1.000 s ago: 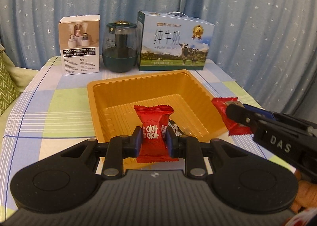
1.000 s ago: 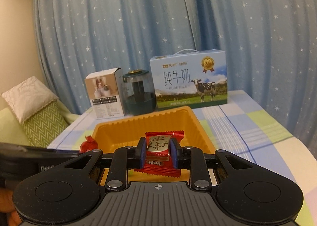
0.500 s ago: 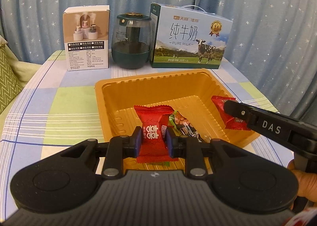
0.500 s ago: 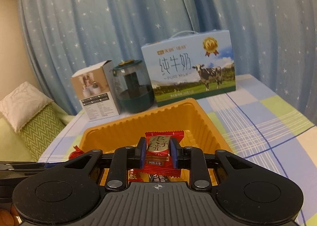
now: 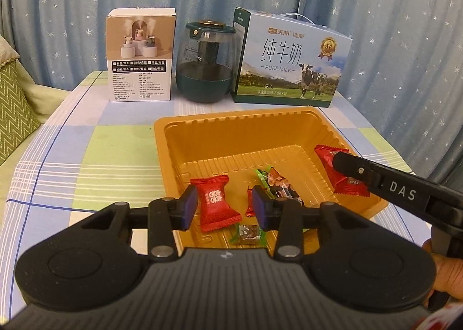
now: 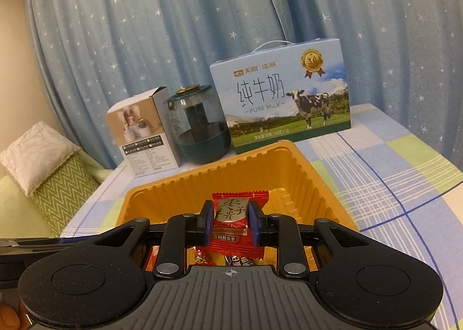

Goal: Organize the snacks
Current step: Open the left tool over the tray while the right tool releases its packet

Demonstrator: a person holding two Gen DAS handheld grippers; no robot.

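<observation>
our left hand-held gripper (image 5: 224, 205) has just been opening, its blue pads apart, and the crinkly red candy (image 5: 215, 202) between them leans on the left pad only, over the near edge of the ribbed orange plastic tray (image 5: 231, 133). our right hand-held gripper (image 6: 228, 221) is clenched on a glossy red date candy (image 6: 231, 220) above that tray, which sits mid-surface on the checked cloth (image 5: 86, 156).

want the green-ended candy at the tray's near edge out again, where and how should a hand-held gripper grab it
Grip the small green-ended candy across its brown middle, not the thin twisted ends. It lies flat on the floor of the orange tray, ends pointing left and right, close to the near wall. Coming down from above looks best, with one finger toward the near wall and one on its far side.
</observation>
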